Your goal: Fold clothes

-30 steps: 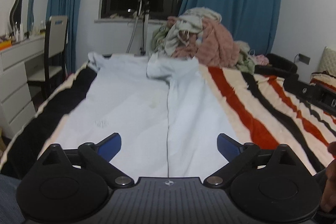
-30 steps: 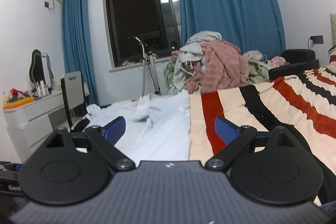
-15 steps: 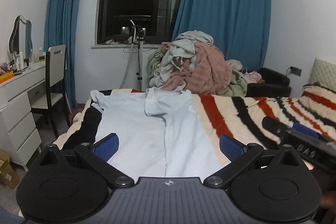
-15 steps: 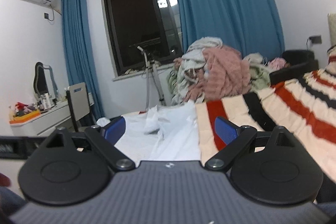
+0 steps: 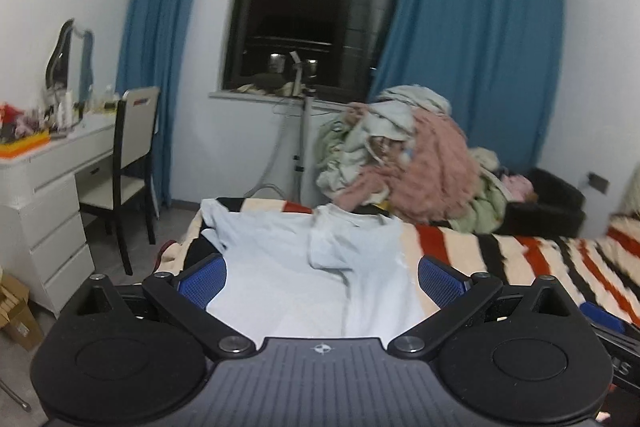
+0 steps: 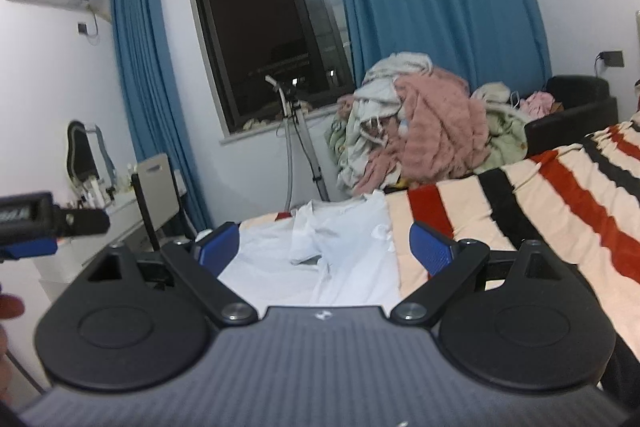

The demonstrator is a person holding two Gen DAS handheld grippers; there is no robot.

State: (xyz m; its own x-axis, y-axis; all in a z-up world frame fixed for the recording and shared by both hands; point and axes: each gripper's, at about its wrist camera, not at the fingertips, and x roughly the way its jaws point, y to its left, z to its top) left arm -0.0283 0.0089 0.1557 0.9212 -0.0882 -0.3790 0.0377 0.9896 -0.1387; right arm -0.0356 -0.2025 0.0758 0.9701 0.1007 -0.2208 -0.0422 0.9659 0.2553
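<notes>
**Both grippers hovering wide open, empty**

Nearest: left gripper (image 5: 322, 281) and right gripper (image 6: 324, 251) hanging above bed edge, jaws spread wide, gripping nothing. Beyond: pale blue shirt (image 5: 288, 279) lying flat on striped blanket (image 5: 520, 259), one side folding inward. Farthest: clothes pile (image 5: 404, 155) heaping before blue curtains (image 5: 472, 47).

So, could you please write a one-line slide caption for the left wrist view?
Open left claw above a pale blue shirt spread on the striped blanket, clothes pile behind.
</notes>
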